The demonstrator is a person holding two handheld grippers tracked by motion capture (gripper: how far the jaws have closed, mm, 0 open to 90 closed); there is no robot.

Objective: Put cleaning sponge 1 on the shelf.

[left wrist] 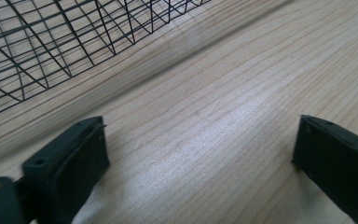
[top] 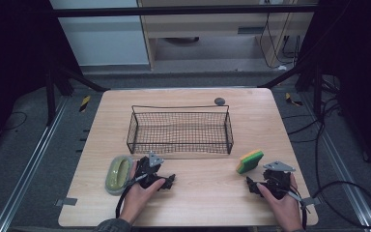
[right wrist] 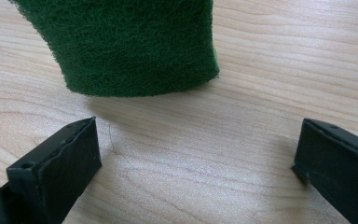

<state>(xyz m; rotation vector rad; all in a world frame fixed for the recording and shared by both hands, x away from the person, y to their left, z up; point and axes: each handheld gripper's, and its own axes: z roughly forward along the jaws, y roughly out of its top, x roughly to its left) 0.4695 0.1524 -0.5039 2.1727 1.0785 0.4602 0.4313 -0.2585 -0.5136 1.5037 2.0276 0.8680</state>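
On the light wooden table (top: 198, 193) a black wire basket (top: 180, 129) is standing near the middle, and both hands are resting low on the near edge. The left tongs (top: 169, 181) are lying close to the table top just in front of the basket's near left corner, with the person's left hand (top: 140, 191) wrapping them from behind; in the left gripper view their two black jaws are standing wide apart over bare wood, with nothing between them, and the basket's mesh (left wrist: 65, 42) is crossing the upper left of that view. Just beside these tongs, on their left in the high view, a pale green oval soap dish (top: 118, 174) is sitting near the table's left edge, and whether the hand is touching it cannot be told. The right tongs (top: 249, 184) are pointing toward the yellow and green sponge (top: 249, 161), which is lying on the table off the basket's near right corner, apart from the basket. In the right gripper view the sponge's dark green scouring face (right wrist: 130, 46) is sitting just ahead of the jaws, which are also spread wide and gripping nothing, with a strip of bare wood between their tips and the sponge. The right hand (top: 282, 198) is holding these tongs near the table's right front corner. A small dark round disc (top: 219, 101) is lying on the table behind the basket's far right corner.
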